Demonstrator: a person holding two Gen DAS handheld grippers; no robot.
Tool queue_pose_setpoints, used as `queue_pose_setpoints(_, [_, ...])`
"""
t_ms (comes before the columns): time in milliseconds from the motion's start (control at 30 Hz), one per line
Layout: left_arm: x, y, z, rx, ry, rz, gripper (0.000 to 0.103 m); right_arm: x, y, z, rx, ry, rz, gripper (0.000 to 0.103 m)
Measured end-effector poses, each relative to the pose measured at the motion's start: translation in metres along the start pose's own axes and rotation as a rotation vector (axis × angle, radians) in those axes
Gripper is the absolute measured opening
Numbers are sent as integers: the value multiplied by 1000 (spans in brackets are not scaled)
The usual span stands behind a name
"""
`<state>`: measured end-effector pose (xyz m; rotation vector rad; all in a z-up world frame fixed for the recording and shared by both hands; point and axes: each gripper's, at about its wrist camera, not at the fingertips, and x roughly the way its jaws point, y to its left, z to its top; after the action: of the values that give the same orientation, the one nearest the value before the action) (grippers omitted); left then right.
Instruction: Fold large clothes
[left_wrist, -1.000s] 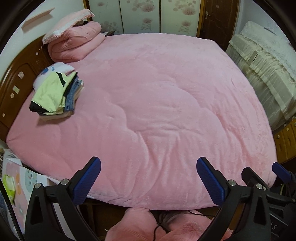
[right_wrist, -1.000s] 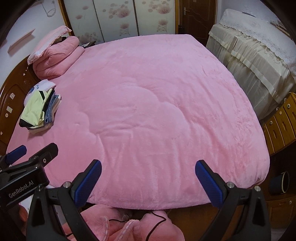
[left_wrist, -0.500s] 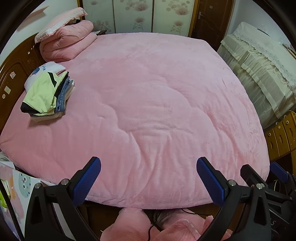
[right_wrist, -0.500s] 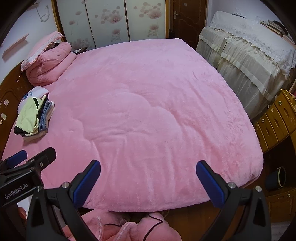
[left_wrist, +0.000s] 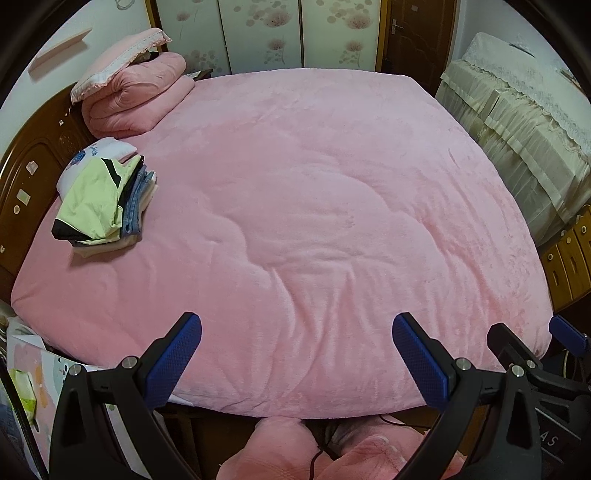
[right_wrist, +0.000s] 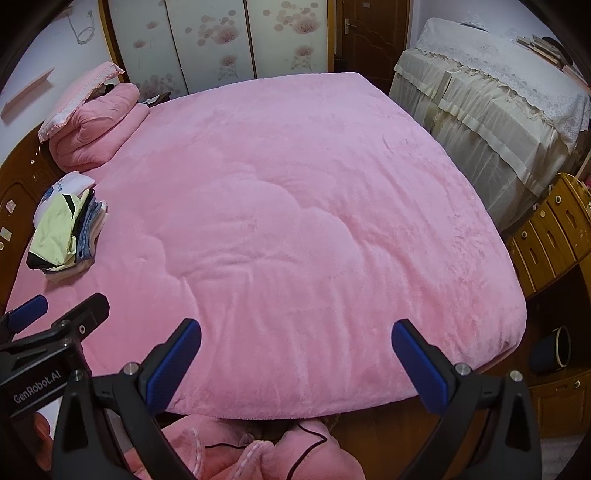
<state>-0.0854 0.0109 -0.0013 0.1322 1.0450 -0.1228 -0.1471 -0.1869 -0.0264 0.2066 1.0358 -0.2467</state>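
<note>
A stack of folded clothes (left_wrist: 103, 203), pale green on top with denim beneath, lies near the left edge of the pink-blanketed bed (left_wrist: 314, 203); the right wrist view shows the stack (right_wrist: 62, 236) too. My left gripper (left_wrist: 295, 354) hangs open over the bed's near edge, holding nothing. My right gripper (right_wrist: 295, 354) is open as well, beside it to the right. Each appears in the other's view: the right gripper (left_wrist: 535, 336), the left gripper (right_wrist: 59, 310). Pink fleece fabric (right_wrist: 240, 454) with a black cable sits below the bed edge.
A rolled pink quilt with a pillow (left_wrist: 133, 96) lies at the far left corner by the wooden headboard (left_wrist: 33, 166). Cream-covered furniture (left_wrist: 517, 122) and wooden drawers (right_wrist: 546, 236) line the right side. A dark bin (right_wrist: 550, 350) stands on the floor.
Both grippers drifted slightly, so the bed shifts a little in each view. Their jaws stayed open and nothing on the bed moved.
</note>
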Motion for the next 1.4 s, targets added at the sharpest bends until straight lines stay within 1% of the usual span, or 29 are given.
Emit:
queue_pose_setpoints(700, [-1,3,0,9,-11,15,102,0,0,1,-6,-2,-4,103])
queue_pose_setpoints(1400, [5,4,-1,-3,10,6,102,6,-9,7,-26,9,-12,103])
